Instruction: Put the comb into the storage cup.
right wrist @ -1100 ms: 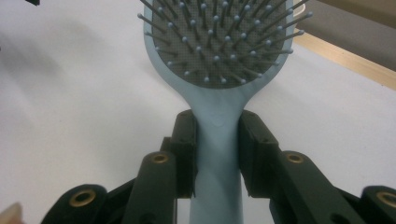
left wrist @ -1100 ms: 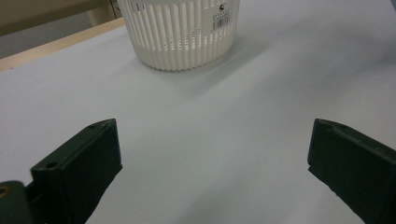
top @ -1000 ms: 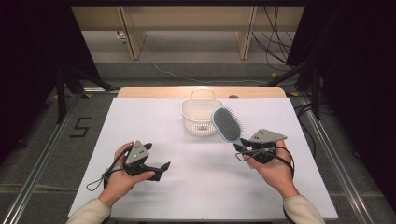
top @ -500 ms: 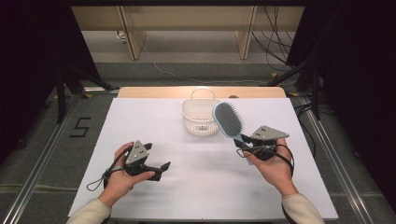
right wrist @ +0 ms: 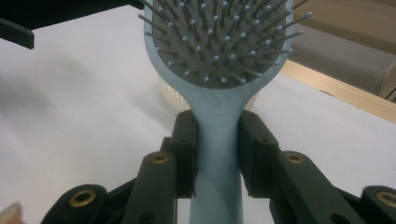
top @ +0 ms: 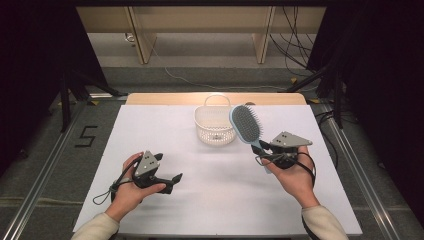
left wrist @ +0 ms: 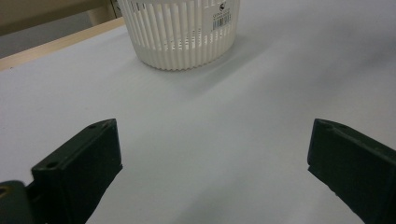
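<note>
Near edge of the white table (top: pixel 215 210): both forearms come in here, sleeves at the near left and near right corners. Bare white surface between the two hands, nothing on it; wide free lane running from the near edge up the middle toward the basket.

Left gripper (top: pixel 170 181) sits low at near left, held just above or on the table surface, can't tell which. Jaws spread wide with nothing between them; in the left gripper view they frame bare tabletop, basket (left wrist: pixel 180 32) straight ahead and well apart. Cable loops off toward the near left, close to the left table edge.

Right gripper (top: pixel 261 150) at mid right, lifted off the table. Jaws clamped on the light-blue handle of the hairbrush (top: pixel 246 125); right gripper view shows both pads (right wrist: pixel 184 154) pressed against the hairbrush (right wrist: pixel 217 51) neck just below the head. Brush head tilts up and to the far left, bristle side facing the camera, oval head just beside the right rim of the basket, overlapping it in the high view; touching or not can't be told.

White slatted basket (top: pixel 215 127) stands upright at far centre, handle loop at the back, close to the far wooden edge strip of the table. Open table left of the basket out to the left edge; narrower free strip on the right, between brush and right edge.
</note>
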Demonstrator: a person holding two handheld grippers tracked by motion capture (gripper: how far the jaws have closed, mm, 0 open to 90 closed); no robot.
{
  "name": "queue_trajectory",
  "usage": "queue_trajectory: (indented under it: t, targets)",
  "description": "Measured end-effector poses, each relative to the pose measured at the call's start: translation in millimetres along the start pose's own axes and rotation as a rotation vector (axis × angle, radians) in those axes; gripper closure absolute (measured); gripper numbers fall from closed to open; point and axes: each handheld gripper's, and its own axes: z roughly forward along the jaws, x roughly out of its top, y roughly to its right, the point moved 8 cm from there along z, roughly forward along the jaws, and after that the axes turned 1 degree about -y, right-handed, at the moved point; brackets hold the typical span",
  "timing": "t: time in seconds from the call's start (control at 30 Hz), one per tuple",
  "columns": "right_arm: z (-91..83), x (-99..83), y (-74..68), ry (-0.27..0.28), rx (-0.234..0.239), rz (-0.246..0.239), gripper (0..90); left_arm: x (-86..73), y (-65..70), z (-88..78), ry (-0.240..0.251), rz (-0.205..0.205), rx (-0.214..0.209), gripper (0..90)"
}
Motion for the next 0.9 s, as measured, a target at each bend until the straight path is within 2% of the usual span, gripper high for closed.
queue_trajectory:
  t: [0.9]
  targets:
    - [1.6, 8.3, 5.4, 0.031, -0.005, 0.023, 70.2, -0.2, 0.2, 0.4, 0.0, -0.003, -0.002, 2.5]
